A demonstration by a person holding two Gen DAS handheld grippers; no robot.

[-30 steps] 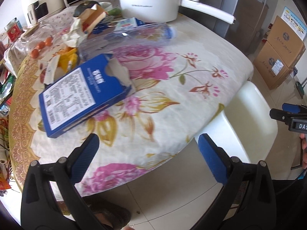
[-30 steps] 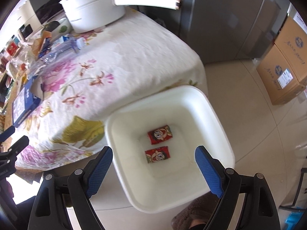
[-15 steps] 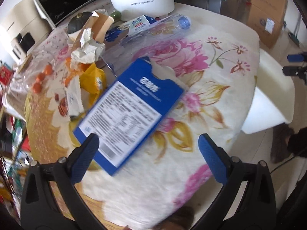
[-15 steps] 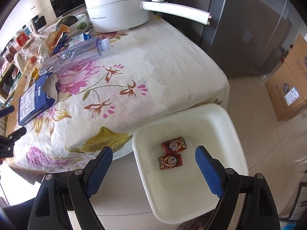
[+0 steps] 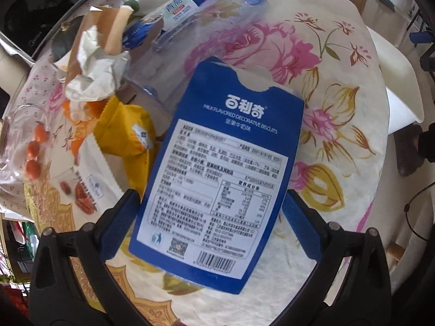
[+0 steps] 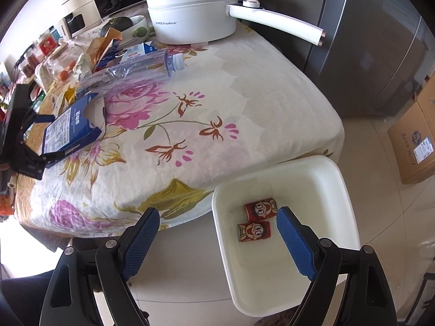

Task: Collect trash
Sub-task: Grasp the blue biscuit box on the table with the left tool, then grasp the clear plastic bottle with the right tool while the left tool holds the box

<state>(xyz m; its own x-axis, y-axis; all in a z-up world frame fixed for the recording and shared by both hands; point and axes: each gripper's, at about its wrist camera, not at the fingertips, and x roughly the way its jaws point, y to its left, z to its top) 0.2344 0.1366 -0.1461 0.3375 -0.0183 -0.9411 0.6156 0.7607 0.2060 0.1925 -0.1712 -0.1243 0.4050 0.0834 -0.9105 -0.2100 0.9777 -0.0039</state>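
The left tool stands spread, its blue pads either side of the flat blue cardboard biscuit box, not visibly pressing it. The box lies label-up on the floral bench, long axis running away from the tool, torn end farthest. The right tool gapes, empty.
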